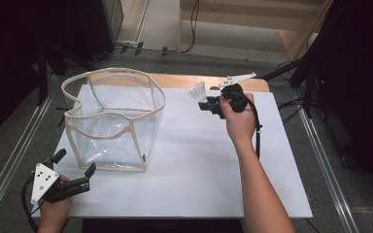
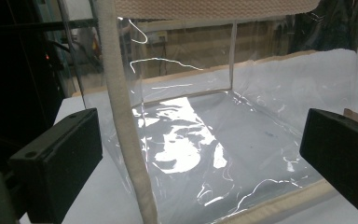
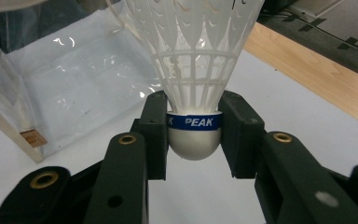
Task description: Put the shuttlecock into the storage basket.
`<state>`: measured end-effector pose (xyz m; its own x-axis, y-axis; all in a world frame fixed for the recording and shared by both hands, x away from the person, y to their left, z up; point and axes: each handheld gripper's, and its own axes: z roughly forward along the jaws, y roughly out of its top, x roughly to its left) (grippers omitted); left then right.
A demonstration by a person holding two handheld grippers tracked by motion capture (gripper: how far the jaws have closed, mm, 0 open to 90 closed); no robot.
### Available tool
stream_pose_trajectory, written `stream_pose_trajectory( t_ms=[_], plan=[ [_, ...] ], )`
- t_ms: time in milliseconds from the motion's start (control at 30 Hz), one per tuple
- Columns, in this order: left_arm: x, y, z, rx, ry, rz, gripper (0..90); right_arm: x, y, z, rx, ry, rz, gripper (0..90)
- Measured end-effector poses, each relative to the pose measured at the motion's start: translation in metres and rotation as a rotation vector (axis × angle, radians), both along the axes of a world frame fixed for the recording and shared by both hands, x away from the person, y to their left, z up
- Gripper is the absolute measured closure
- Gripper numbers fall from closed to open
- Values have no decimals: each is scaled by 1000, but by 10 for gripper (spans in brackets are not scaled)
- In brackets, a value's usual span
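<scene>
A white shuttlecock (image 3: 194,70) with a blue band reading PEAK is clamped by its cork between the jaws of my right gripper (image 3: 194,135). In the high view the shuttlecock (image 1: 197,92) is held above the far right part of the table, right of the bag, by the right gripper (image 1: 205,103). A clear plastic bag (image 1: 114,116) with beige trim stands open at the table's left. My left gripper (image 1: 75,164) is open near the bag's front left corner. In the left gripper view the bag's beige corner strip (image 2: 126,126) rises between the wide-apart jaws.
The white table top (image 1: 199,165) has a wooden strip (image 1: 209,81) along its far edge. Metal rails (image 1: 14,160) run along both sides. Black stands and cables (image 1: 291,68) sit off the table at the back right.
</scene>
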<state>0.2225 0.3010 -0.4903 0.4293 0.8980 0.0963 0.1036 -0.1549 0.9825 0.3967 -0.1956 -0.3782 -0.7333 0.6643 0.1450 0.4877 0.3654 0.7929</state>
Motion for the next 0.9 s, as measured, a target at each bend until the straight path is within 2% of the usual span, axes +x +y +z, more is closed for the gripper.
stream_pose_trajectory(
  t_ms=[533,900],
  plan=[
    [0,0,0,0,0,0,0,0,12,20,46,-42,21,628],
    [0,0,0,1,0,-1,0,1,22,32,55,-67,41,628]
  ],
)
